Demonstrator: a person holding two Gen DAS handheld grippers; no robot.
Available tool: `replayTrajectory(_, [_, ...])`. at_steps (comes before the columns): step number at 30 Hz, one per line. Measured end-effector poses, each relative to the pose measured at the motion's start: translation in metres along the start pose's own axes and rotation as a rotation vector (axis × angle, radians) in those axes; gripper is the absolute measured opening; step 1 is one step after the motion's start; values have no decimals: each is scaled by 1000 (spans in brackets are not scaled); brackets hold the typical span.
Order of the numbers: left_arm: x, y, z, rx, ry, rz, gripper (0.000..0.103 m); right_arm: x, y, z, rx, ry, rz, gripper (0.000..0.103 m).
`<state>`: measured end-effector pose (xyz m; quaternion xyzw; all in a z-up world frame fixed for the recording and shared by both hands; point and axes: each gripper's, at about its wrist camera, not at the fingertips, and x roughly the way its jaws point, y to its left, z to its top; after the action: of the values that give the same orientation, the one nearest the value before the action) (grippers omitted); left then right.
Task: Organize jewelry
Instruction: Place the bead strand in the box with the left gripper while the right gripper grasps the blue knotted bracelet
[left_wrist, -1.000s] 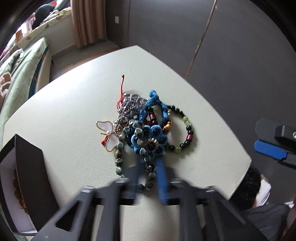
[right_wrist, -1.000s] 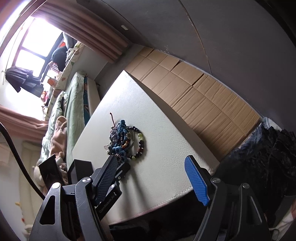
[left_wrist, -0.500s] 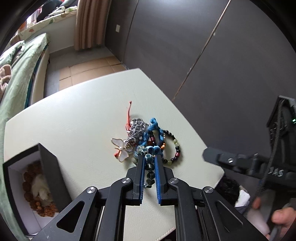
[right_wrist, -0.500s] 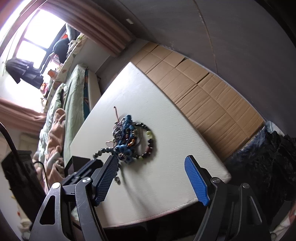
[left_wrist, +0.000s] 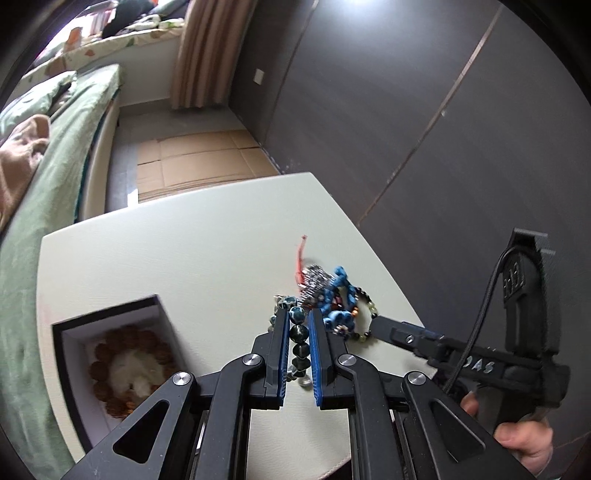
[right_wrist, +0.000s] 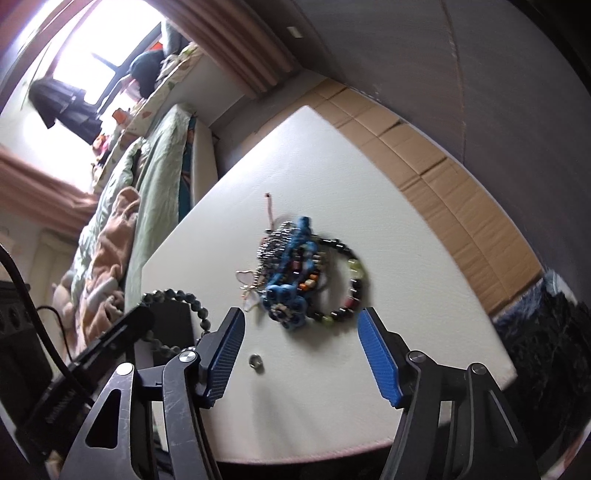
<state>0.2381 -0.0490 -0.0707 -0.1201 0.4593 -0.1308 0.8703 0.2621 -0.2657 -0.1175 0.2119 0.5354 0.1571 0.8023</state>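
Observation:
My left gripper (left_wrist: 297, 316) is shut on a dark green bead strand (left_wrist: 298, 334) and holds it lifted off the white table (left_wrist: 184, 251); the strand hangs in a loop in the right wrist view (right_wrist: 186, 301). A pile of jewelry (right_wrist: 295, 273) with a blue knotted flower piece (right_wrist: 286, 297), a black-and-green bead bracelet (right_wrist: 354, 280), a silver chain and a butterfly pendant (right_wrist: 248, 286) lies on the table. My right gripper (right_wrist: 301, 326) is open just in front of the pile. An open black box (left_wrist: 110, 354) holding a brown bead bracelet (left_wrist: 127, 365) sits at left.
A small silver ring (right_wrist: 255, 360) lies on the table near my right gripper's left finger. A bed with green bedding (left_wrist: 48, 155) is left of the table. Cardboard (left_wrist: 199, 162) covers the floor beyond. A dark wall (left_wrist: 424, 110) runs along the right.
My left gripper closed on the green bead strand and lifted it up and left, away from the pile, toward the box. My right gripper moved closer to the pile.

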Motion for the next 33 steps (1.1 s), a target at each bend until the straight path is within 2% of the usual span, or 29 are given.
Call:
replayTrajectory(14, [-23,43,8,-73,-50,39,11,39,48,1,-193,-13,-229,65])
replayTrajectory(16, [-24,47,9,-81,-52,46,11,43,55,-1,-235,-23,-292,62])
replayTrajectory(19, [-27,51,9,-89,-53,50,11,52,56,-2,-265,12,-338,46])
replayTrajectory(20, [-28,51,9,-90,-55,53,11,54,56,-2,-265,24,-339,38])
replayTrajectory(22, [-31,52,9,-88,-59,54,11,53,57,-4,-267,27,-331,34])
replayTrajectory(23, [-33,52,9,-86,-61,56,11,48,57,-4,-271,14,-329,29])
replayTrajectory(33, [-52,51,4,-77,-83,66,11,11,53,-8,-244,-47,-218,25])
